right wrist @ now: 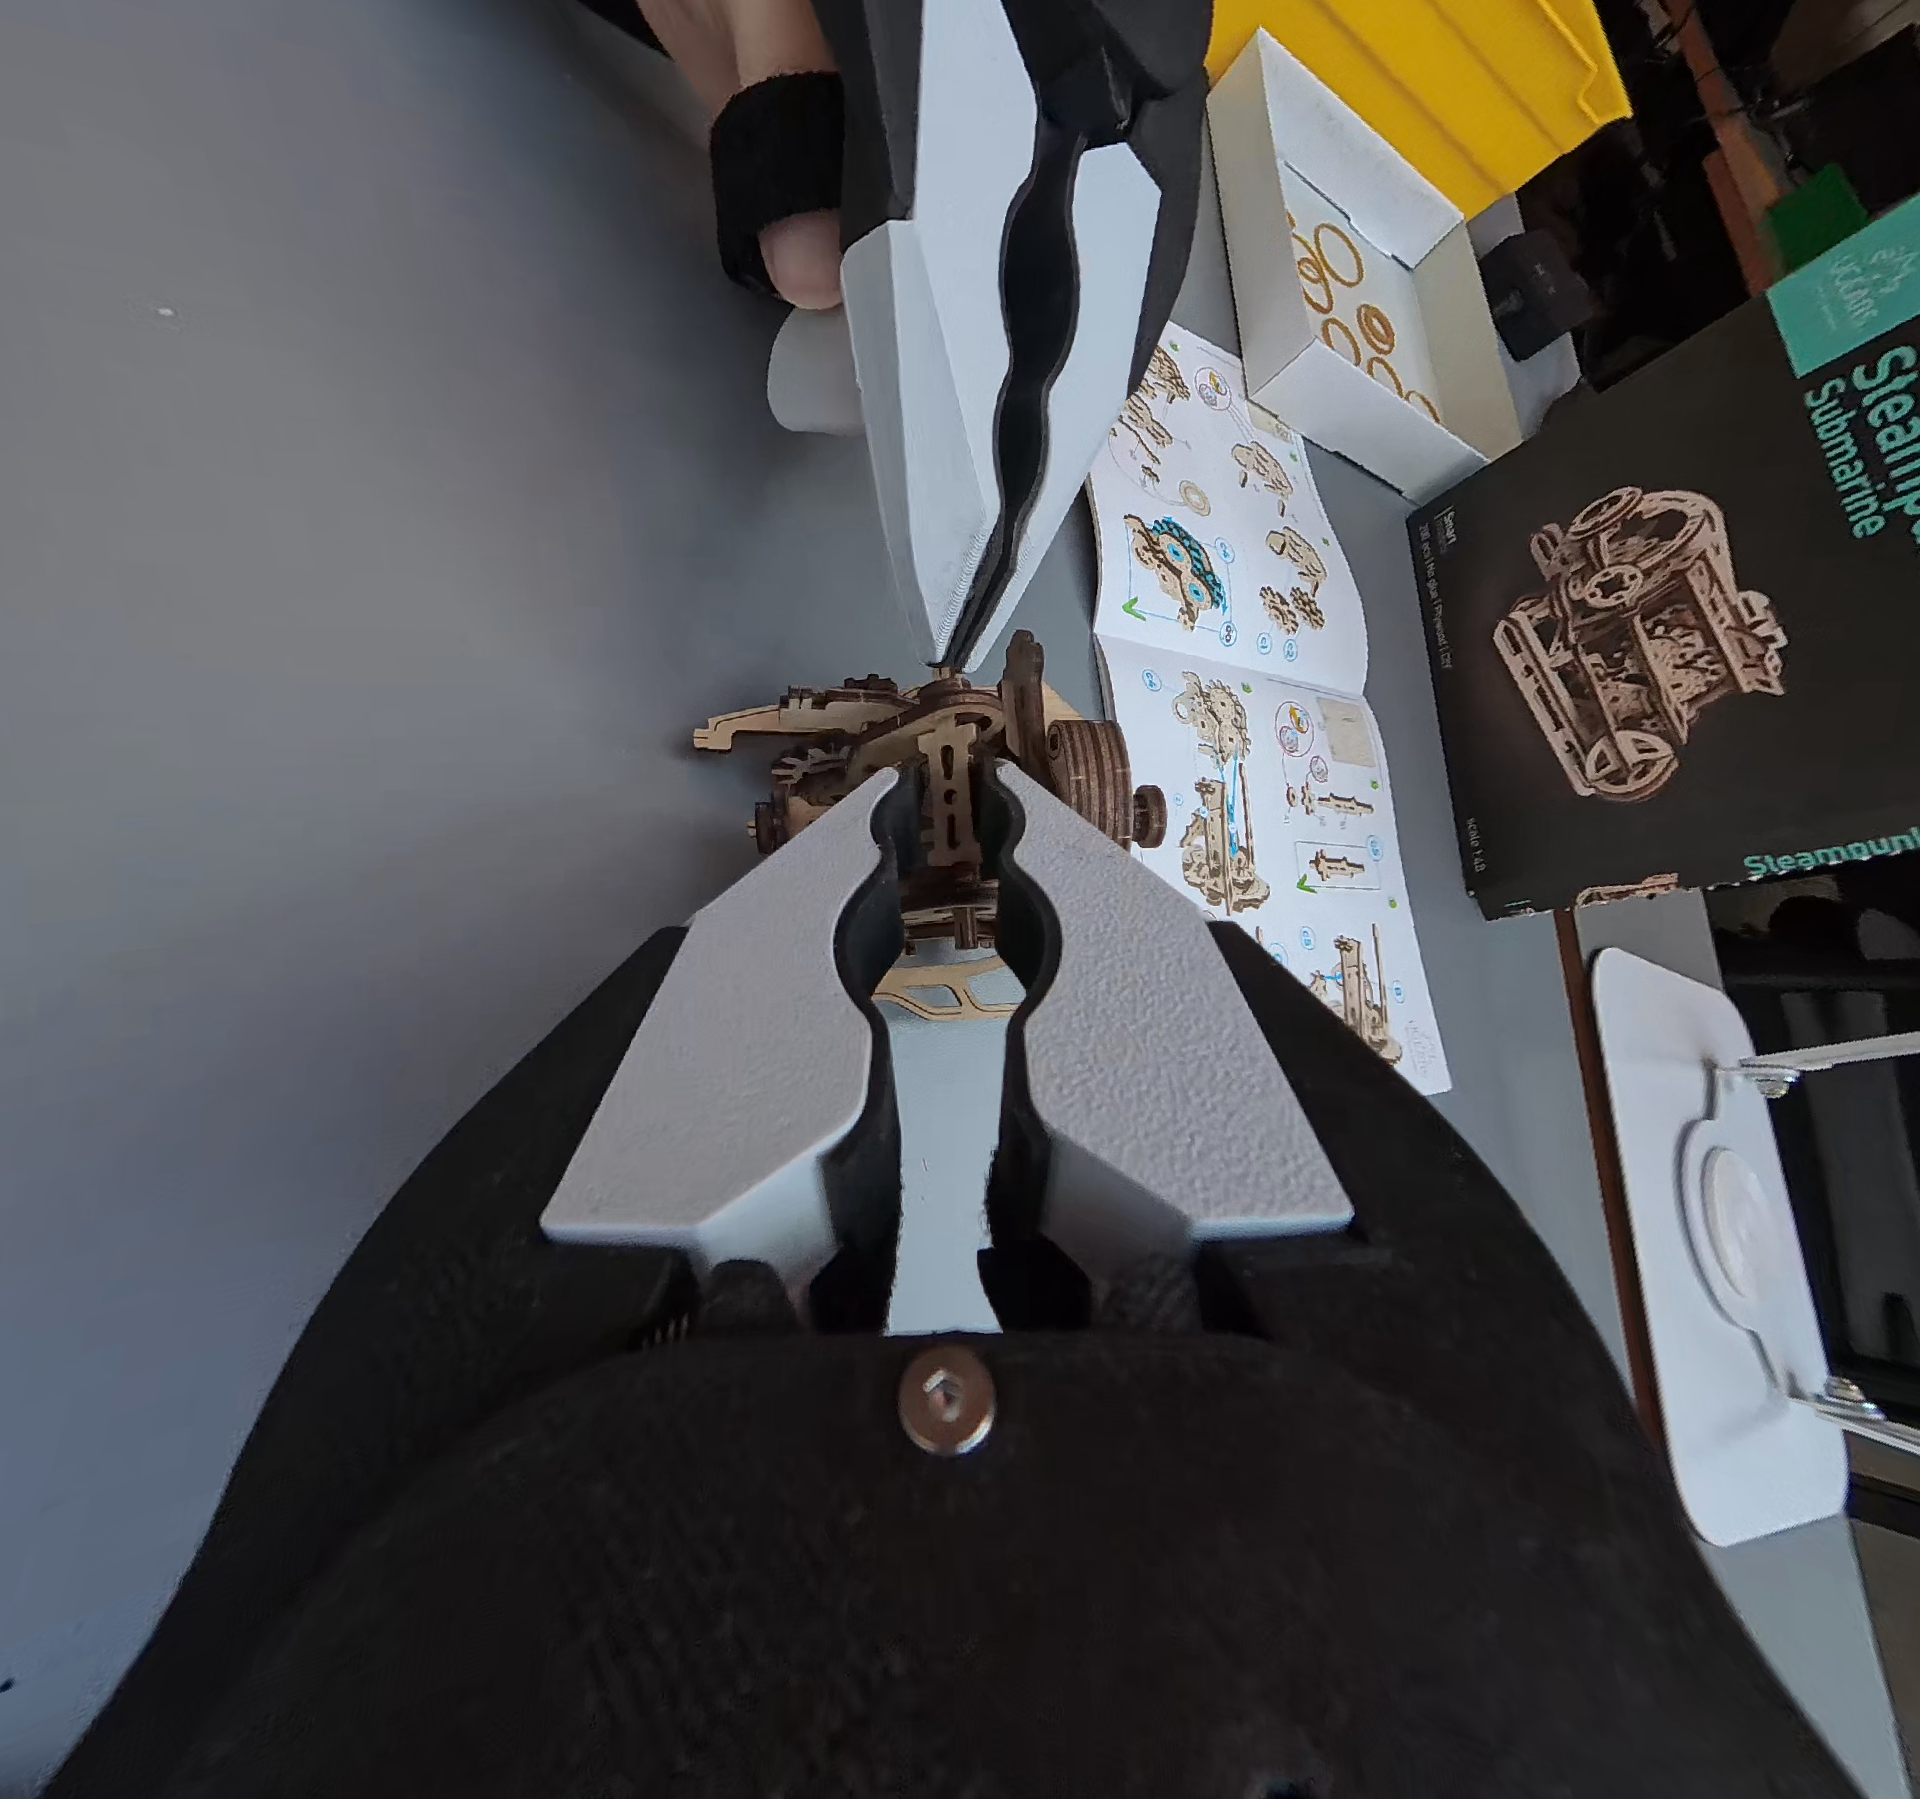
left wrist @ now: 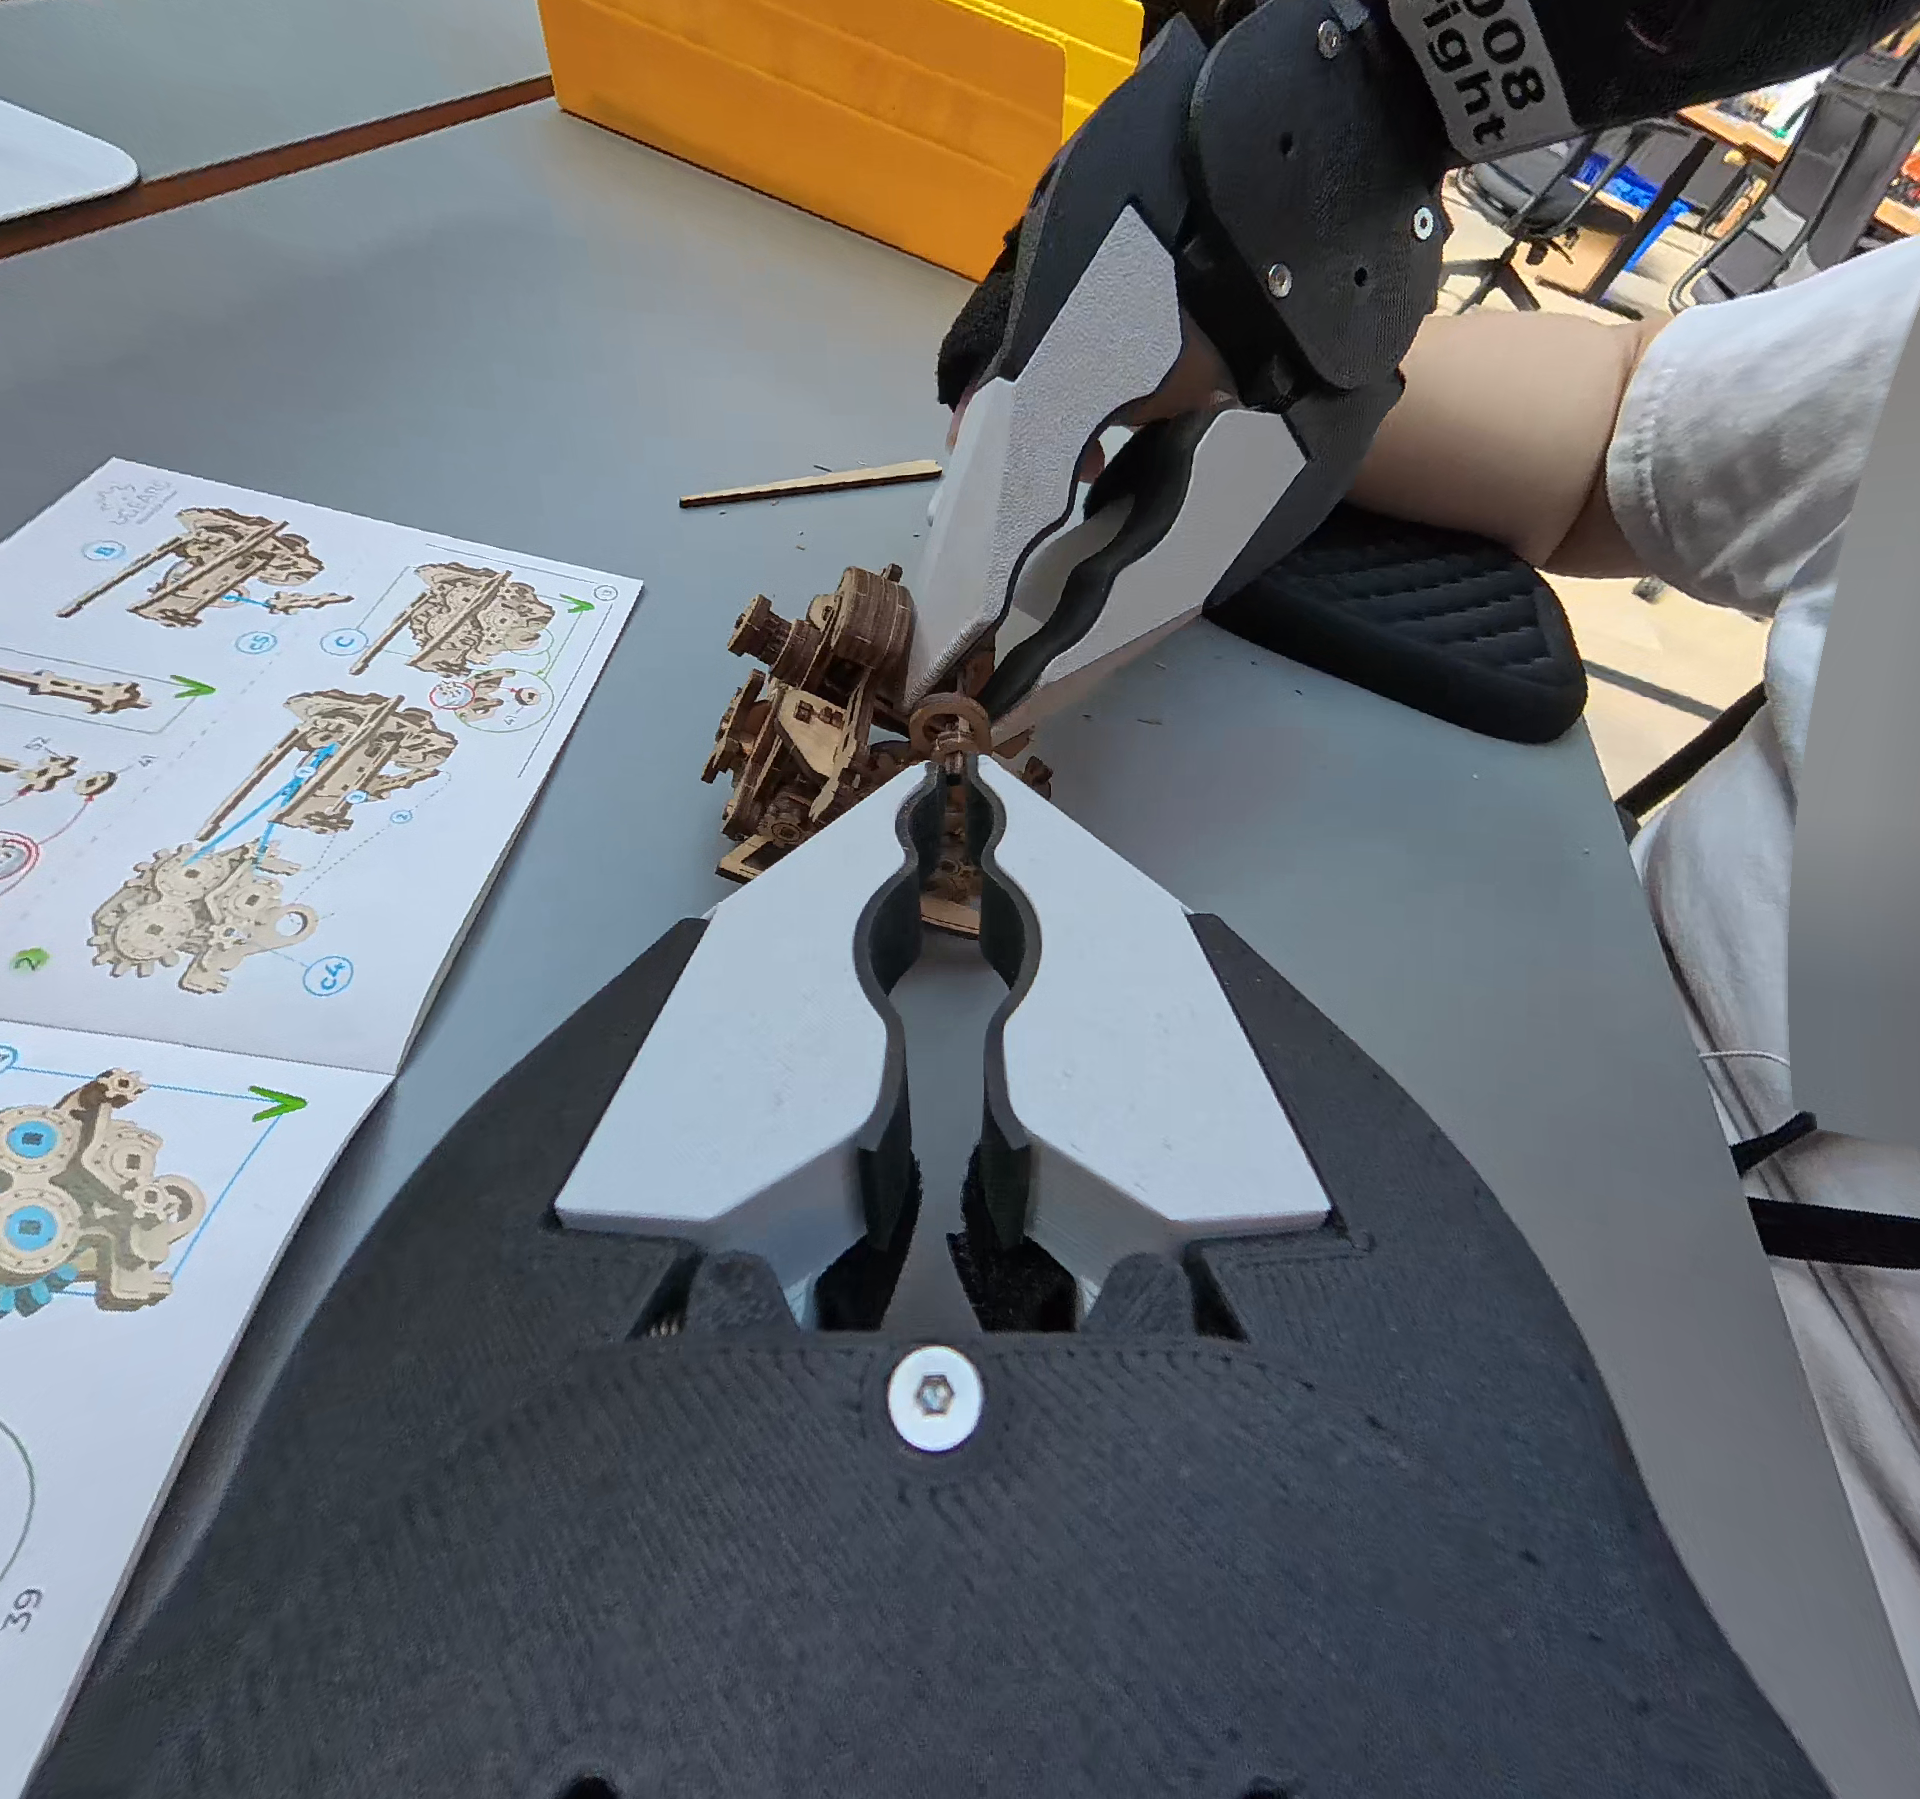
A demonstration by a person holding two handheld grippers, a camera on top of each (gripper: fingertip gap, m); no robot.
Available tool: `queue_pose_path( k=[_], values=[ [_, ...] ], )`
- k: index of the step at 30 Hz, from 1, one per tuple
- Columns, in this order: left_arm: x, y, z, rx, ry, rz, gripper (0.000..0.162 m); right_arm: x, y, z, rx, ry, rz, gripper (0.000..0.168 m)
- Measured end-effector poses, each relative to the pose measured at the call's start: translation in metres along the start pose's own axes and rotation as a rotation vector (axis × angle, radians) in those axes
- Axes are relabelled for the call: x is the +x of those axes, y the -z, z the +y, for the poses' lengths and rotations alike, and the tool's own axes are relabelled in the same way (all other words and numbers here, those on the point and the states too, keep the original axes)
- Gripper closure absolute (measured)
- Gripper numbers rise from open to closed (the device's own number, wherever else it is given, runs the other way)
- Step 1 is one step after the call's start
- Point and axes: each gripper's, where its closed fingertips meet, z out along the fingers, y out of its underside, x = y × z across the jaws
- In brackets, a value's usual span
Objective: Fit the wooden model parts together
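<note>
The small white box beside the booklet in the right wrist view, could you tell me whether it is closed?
No, the white box is open, and rings of pale wood lie inside it.

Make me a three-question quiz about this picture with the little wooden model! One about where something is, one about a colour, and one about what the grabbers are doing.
1. Where does the instruction booklet lie in the left wrist view?
A. left of the wooden model
B. inside the bin
C. on top of the model

2. What colour is the plastic bin behind the model?
A. green
B. yellow
C. red

3. What is the left gripper doing?
A. lying wide open on the table
B. pinching a small wooden pin on the model
C. holding the booklet

Answers: 1 A, its open pages lie flat on the grey table to the model's left. 2 B, its walls are bright yellow. 3 B, its tips meet on the pin, while the right gripper clamps the model's frame.
</note>
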Motion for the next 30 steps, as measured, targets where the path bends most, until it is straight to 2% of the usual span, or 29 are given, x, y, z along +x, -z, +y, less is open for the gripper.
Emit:
queue_pose_path(
  k=[6,9,16,23,30],
  values=[
    [-0.002,0.002,-0.002,0.017,0.203,0.074,0.162,0.003,-0.002,0.001,-0.065,0.223,0.138,0.16],
    [-0.003,0.002,-0.001,0.01,0.221,0.07,0.162,0.006,-0.002,0.002,-0.102,0.282,0.19,0.161],
    [-0.004,0.001,-0.003,-0.022,-0.148,-0.104,0.154,0.007,-0.002,0.001,-0.11,0.236,0.173,0.162],
    [0.0,0.014,-0.013,-0.007,-0.598,-0.25,0.156,0.005,-0.003,0.003,-0.128,0.137,0.108,0.162],
    [-0.005,0.005,-0.003,-0.072,-0.653,-0.289,0.153,0.007,-0.003,0.005,-0.128,0.081,0.097,0.162]
  ],
)
